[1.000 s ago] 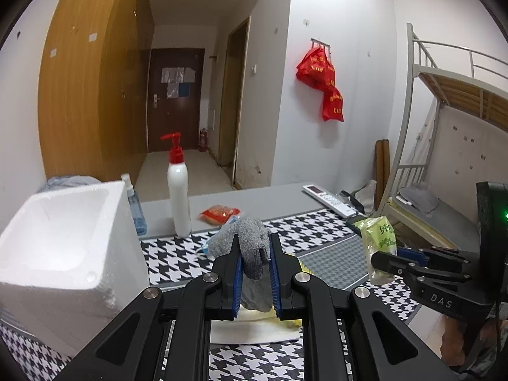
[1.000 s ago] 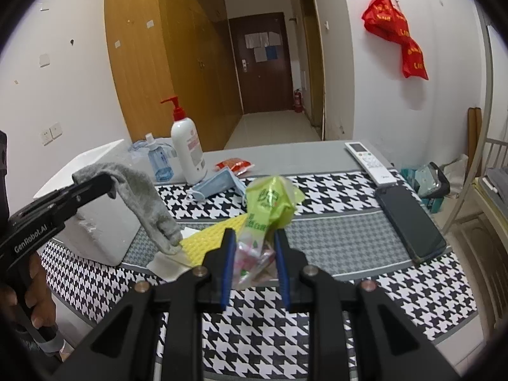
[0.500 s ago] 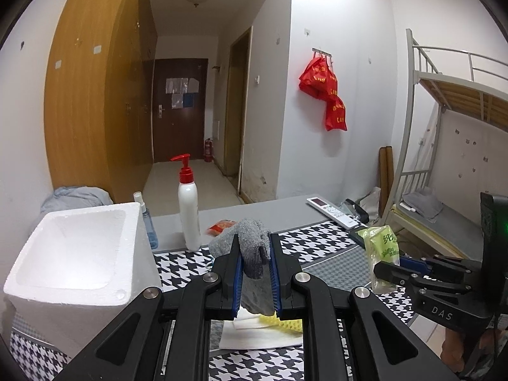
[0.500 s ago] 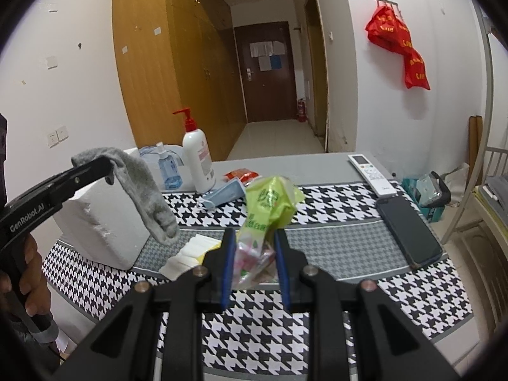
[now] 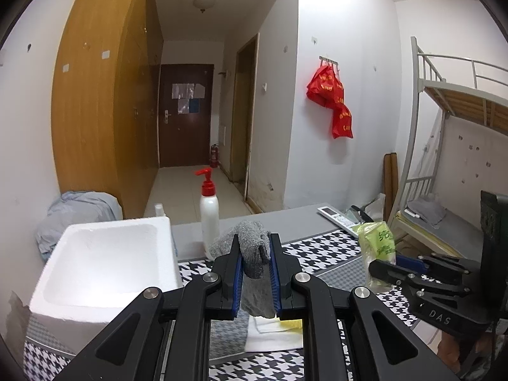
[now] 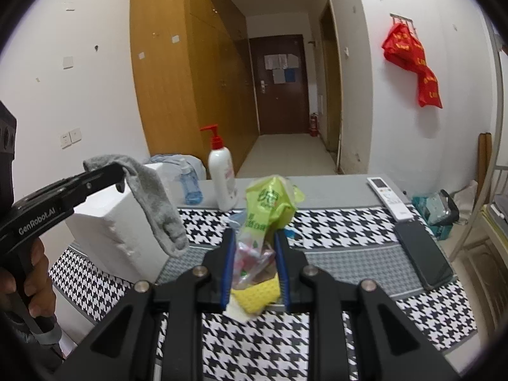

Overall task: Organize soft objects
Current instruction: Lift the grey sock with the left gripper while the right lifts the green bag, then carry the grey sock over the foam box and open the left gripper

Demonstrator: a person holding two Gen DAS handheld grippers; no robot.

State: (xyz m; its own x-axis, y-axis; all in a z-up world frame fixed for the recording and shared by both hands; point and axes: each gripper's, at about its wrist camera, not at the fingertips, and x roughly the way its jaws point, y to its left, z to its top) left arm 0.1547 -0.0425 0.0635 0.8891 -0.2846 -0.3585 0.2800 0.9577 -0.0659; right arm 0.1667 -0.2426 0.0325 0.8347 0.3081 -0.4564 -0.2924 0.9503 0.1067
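My left gripper [image 5: 255, 254] is shut on a grey sock [image 5: 254, 250] and holds it in the air, right of the white foam box [image 5: 101, 263]. In the right wrist view the sock [image 6: 155, 206] hangs from the left gripper [image 6: 104, 174] in front of the box [image 6: 104, 231]. My right gripper [image 6: 255, 254] is shut on a green plastic bag [image 6: 266, 209], held above the table; the bag also shows in the left wrist view [image 5: 377, 247]. A yellow cloth [image 6: 254, 295] and a white cloth [image 5: 273, 333] lie on the houndstooth mat below.
A red-pump lotion bottle [image 6: 222, 177], a small blue bottle [image 6: 190, 187], a remote [image 6: 390, 198] and a black phone [image 6: 422, 257] sit on the table. A bunk bed frame [image 5: 444, 146] stands at the right. A light blue cloth pile [image 5: 73, 212] lies behind the box.
Both grippers have risen with their loads; the sock has lifted off the cloths and the table sits lower in both views.
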